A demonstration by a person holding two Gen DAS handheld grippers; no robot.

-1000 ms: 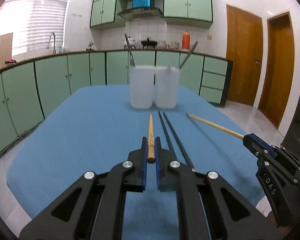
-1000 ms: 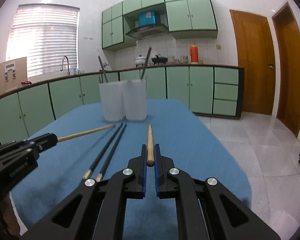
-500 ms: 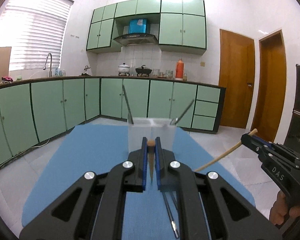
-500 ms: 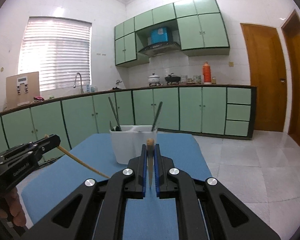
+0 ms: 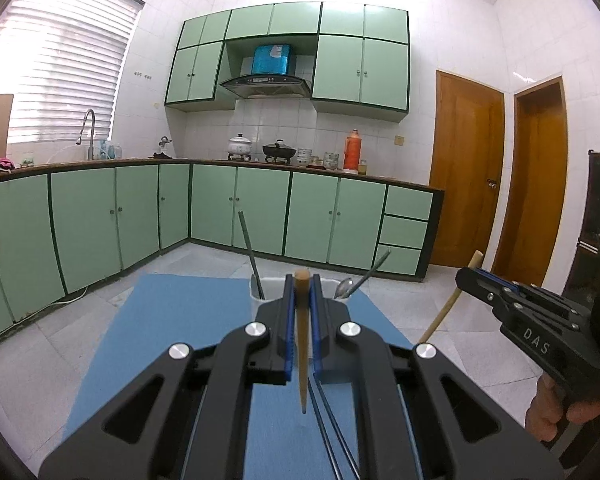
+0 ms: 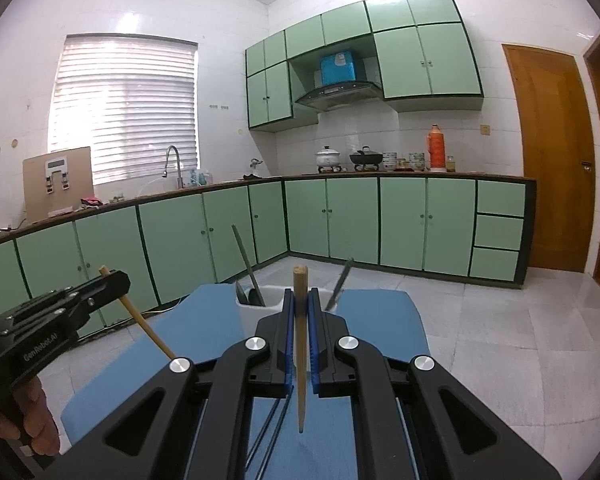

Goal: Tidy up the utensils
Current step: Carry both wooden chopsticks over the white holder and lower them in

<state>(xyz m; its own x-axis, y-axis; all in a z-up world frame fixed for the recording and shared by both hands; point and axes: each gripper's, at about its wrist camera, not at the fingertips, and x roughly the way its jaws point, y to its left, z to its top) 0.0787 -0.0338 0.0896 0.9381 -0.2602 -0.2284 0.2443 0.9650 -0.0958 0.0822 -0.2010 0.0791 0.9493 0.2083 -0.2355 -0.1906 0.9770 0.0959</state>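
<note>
Left gripper (image 5: 301, 292) and right gripper (image 6: 301, 304) raised above blue table (image 5: 188, 304), each clamping an upright wooden chopstick (image 5: 302, 344), white cups (image 5: 260, 304) behind mostly hidden, contents perhaps spoons.

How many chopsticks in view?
4. One wooden chopstick in the left gripper, one in the right gripper, two black ones lying on the blue table. The cups could hide more.

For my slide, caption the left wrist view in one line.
Left tongs hold a wooden chopstick upright above the blue mat, near the white holder.
</note>
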